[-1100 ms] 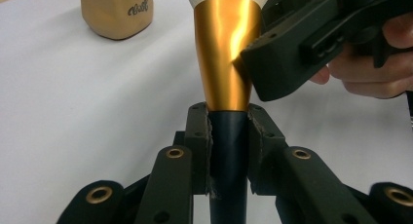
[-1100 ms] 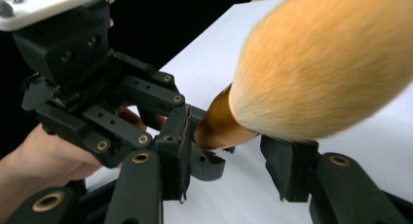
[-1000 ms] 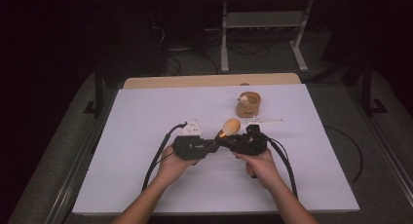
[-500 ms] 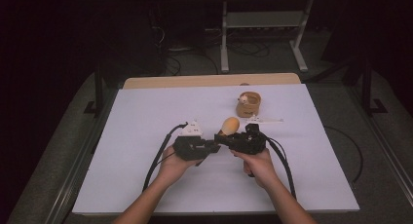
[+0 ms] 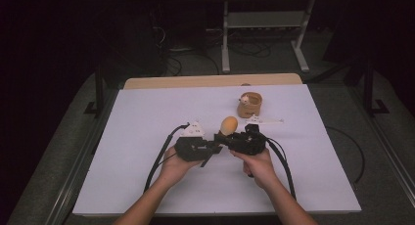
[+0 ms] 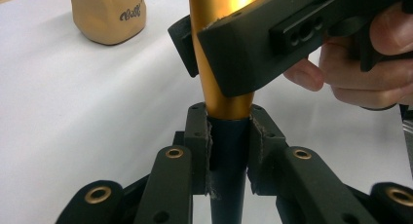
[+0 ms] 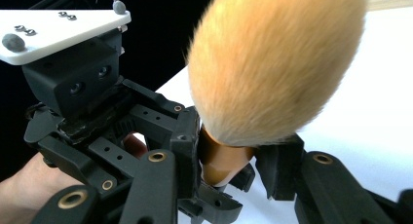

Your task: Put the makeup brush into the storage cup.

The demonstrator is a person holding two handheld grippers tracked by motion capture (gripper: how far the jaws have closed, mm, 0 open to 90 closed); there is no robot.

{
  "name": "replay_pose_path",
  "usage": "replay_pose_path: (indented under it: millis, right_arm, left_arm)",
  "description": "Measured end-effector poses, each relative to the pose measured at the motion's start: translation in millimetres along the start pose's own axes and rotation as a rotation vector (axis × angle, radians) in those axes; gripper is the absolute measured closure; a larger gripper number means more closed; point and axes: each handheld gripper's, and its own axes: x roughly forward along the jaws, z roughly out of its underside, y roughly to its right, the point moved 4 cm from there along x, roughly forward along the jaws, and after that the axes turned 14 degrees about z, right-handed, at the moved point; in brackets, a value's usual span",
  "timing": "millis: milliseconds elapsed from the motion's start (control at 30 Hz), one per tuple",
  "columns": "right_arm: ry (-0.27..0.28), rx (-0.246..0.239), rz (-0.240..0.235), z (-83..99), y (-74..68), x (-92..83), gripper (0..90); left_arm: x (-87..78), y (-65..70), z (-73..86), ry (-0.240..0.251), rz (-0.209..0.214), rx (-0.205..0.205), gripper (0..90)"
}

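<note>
Your two hand-held grippers meet nose to nose near the middle of the worktop (image 5: pixel 147 137), the left hand-held gripper (image 5: pixel 211 147) on the left and the right hand-held gripper (image 5: pixel 224 141) on the right. Between them stands the brush (image 5: pixel 228 124), its head up and tilted away from you. The left one holds the brush low on the handle (image 6: pixel 228 151); the right one has just been closing on the ferrule (image 7: pixel 221 158) above that, just under the bristles. Behind the right one and a little to its right sits the pouch (image 5: pixel 249 104), well apart from the brush. Just before the pouch a small flat piece (image 5: pixel 262 120) lies on the worktop. Your forearms come in from the near edge.
</note>
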Motion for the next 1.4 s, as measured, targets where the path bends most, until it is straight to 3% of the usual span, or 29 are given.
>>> replay_pose_path:
  millis: [533, 867, 1400]
  right_arm:
    - [0.02, -0.054, 0.022, -3.2, -4.7, -3.0, 64.1]
    - [0.028, -0.095, 0.065, -6.2, -2.7, -7.1, 64.2]
    - [0.036, -0.144, 0.11, -11.3, 3.0, -16.6, 64.2]
  left_arm:
    - [-1.4, 2.0, -1.9, 0.01, 0.008, 0.017, 69.9]
    - [-5.8, 0.9, -2.8, 0.017, 0.015, 0.036, 59.5]
    - [-13.4, 5.5, -3.9, 0.026, 0.067, 0.066, 36.2]
